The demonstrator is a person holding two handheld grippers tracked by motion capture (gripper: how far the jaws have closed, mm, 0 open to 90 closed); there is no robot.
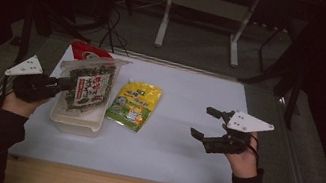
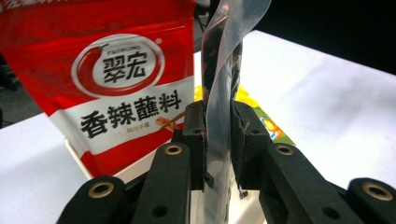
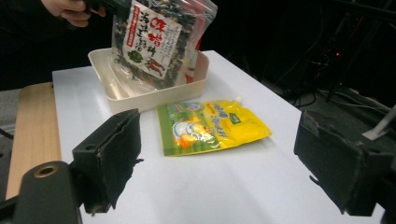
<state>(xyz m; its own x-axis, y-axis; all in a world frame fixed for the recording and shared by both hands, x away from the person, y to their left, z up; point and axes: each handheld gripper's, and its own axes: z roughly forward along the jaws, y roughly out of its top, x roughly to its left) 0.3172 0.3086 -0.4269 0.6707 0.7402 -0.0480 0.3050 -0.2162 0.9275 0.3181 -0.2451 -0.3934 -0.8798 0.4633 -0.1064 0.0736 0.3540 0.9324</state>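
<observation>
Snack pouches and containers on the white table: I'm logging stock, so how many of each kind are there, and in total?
Pouches: 3, namely the seaweed pouch gripped by the left tongs, the red seasoning pouch and the yellow pouch.
Cream trays: 1, the tray.
Total: 4.

Seaweed bag [image 1: 88, 87]: clear glossy plastic film, paper-look label. Red pouch [image 2: 126, 79]: glossy plastic. Yellow pouch [image 1: 134, 104]: shiny foil-like plastic. Bin [image 1: 75, 122]: smooth matt cream plastic. Desk [image 1: 177, 145]: matt white top, wood front edge. Left gripper [image 2: 218, 140]: matt black plastic, frayed rubbery pads.
</observation>
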